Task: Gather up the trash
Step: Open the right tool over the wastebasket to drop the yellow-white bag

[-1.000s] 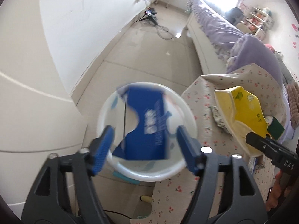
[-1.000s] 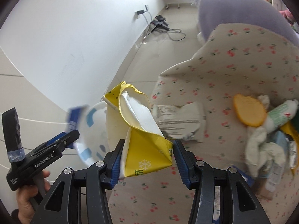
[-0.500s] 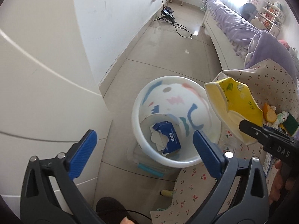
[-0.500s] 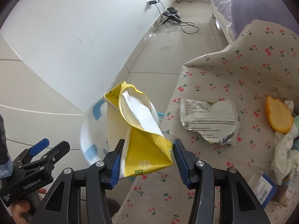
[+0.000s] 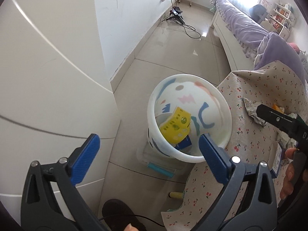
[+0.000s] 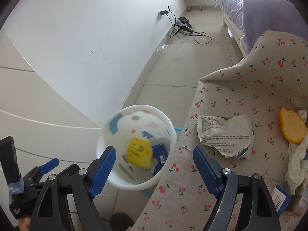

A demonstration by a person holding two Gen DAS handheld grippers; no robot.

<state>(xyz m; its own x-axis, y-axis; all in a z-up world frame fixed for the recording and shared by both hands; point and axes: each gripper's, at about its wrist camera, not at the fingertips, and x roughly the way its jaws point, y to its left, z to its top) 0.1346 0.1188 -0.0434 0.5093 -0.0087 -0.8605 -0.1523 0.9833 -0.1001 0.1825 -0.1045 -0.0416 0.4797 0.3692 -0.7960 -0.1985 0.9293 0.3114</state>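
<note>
Two pieces binned so far: yellow carton [image 6: 139, 152] lying inside white bin [image 6: 113, 181], blue box [image 6: 160, 156] touching it at its 3 o'clock, both at the bottom. Same pair visible in left view, yellow carton [image 5: 175, 127] on top, blue box [image 5: 183, 143] peeking out at 5 o'clock under it, inside bin [image 5: 227, 119].

Right gripper [image 6: 153, 170] over the bin's 4 o'clock rim, jaws opening, nothing between them, pads clear of everything. Left gripper [image 5: 148, 158] spread wide, empty, hovering at 7 o'clock of the bin above the floor.

Still to collect, all on the cherry-print cloth [image 6: 250, 80]: torn silver wrapper [image 6: 225, 134] at 3 o'clock of the bin, near its rim; orange peel [image 6: 291, 127] further out at 3 o'clock; crumpled white tissue [image 6: 296, 157] just beside the peel at its 6 o'clock; small blue-labelled box [image 6: 279, 196] at 5 o'clock, near frame edge. More may sit beyond the right edge, cannot tell.

Judged early-to-middle: two items in, at least four left. Wrapper looks the closest next pick for the right side. Thin and crinkled, likely needs a pinch on a raised edge.
</note>
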